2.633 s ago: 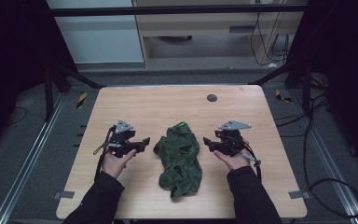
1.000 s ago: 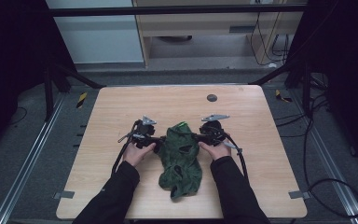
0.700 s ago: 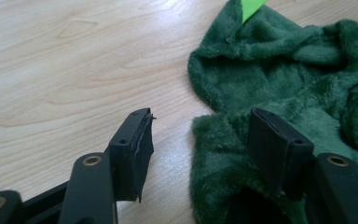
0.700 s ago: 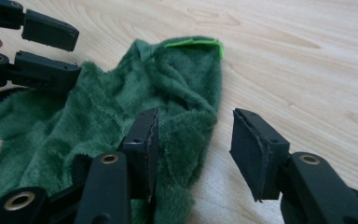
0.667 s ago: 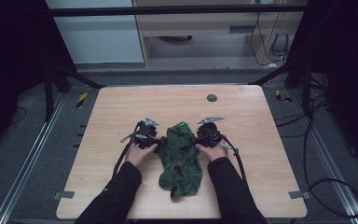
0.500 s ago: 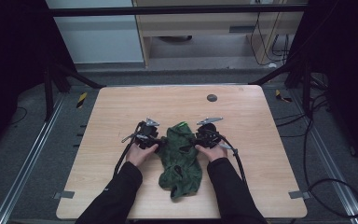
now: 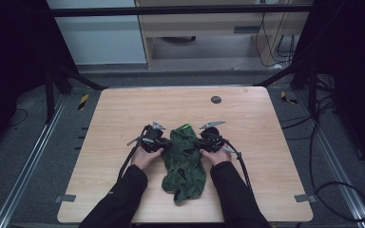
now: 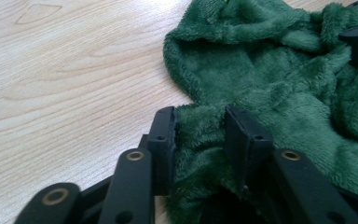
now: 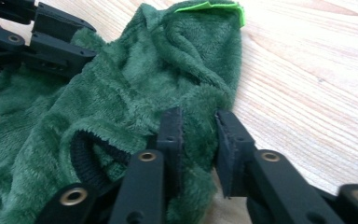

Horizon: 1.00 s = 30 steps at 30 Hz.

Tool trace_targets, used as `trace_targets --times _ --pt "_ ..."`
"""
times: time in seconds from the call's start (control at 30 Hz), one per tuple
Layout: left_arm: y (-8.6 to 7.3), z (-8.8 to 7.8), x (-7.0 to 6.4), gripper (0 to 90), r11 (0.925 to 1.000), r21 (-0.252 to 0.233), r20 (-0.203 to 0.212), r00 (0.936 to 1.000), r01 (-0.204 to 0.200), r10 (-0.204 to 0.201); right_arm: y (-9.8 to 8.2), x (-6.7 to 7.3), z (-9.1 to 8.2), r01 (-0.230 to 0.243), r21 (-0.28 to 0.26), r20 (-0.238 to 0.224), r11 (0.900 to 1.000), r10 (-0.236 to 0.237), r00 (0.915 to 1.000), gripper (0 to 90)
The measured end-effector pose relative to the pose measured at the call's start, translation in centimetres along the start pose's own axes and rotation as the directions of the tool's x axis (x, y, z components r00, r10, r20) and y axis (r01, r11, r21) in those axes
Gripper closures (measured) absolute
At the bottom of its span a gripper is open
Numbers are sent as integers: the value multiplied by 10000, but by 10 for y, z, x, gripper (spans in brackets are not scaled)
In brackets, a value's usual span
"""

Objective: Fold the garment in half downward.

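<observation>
A dark green fleece garment (image 7: 185,164) lies crumpled in the middle of the wooden table (image 7: 123,114), with a bright green tag (image 7: 185,126) at its far end. My left gripper (image 7: 163,145) is at the garment's left edge. In the left gripper view its jaws (image 8: 199,116) are closed on a thick fold of the fleece (image 8: 261,60). My right gripper (image 7: 198,145) is at the right edge, its jaws (image 9: 198,116) pinching a fold of the fleece (image 9: 135,79) beside a black ribbed cuff (image 9: 86,156). Both grippers rest low on the table.
A small dark round disc (image 7: 216,99) sits on the table near the far edge. Cables trail from each gripper toward the front edge (image 7: 240,164). Bare wood lies to the left and right of the garment. Black frame legs and floor cables surround the table.
Both grippers moved inward from the table's sides to the garment's edges and their jaws closed on fleece. Over the last half second they have hardly moved.
</observation>
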<state>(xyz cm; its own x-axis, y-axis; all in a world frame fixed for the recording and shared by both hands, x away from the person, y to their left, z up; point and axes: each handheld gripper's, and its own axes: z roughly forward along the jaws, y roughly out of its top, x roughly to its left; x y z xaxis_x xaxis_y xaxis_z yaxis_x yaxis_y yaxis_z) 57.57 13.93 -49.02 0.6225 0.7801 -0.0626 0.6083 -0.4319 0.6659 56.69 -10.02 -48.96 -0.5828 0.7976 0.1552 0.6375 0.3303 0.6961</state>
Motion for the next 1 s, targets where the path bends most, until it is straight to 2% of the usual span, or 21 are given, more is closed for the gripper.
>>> trace_targets --times 0.07,0.17,0.37,0.57,0.83,0.87,1.0 --pt "0 0 -1 675 10000 2 16 10000 45 -45 0 0 0 7 4 0 10000 -7 10000 773" --pt "1 0 -3 750 9999 71 49 9999 98 -98 0 1 1 15 11 -1 10000 -15 10000 807" --pt "4 -1 -6 814 9998 174 -46 10000 18 -17 1 2 -1 68 -66 22 10000 -68 10000 824" --pt "7 -8 -5 823 9999 -59 1 9999 109 -109 4 2 -8 104 -300 -35 9995 -105 9999 825" --pt "19 -23 -7 823 9991 -397 -39 9999 -167 166 10 4 -19 172 -719 -68 9973 -177 9998 825" --pt "20 -25 -7 824 9986 -498 -47 9999 -162 160 13 5 -23 244 -887 -53 9958 -250 9997 825" --pt "25 -32 -7 824 9975 -686 -55 9998 -188 185 17 5 -28 283 -1014 -37 9944 -288 9996 825"
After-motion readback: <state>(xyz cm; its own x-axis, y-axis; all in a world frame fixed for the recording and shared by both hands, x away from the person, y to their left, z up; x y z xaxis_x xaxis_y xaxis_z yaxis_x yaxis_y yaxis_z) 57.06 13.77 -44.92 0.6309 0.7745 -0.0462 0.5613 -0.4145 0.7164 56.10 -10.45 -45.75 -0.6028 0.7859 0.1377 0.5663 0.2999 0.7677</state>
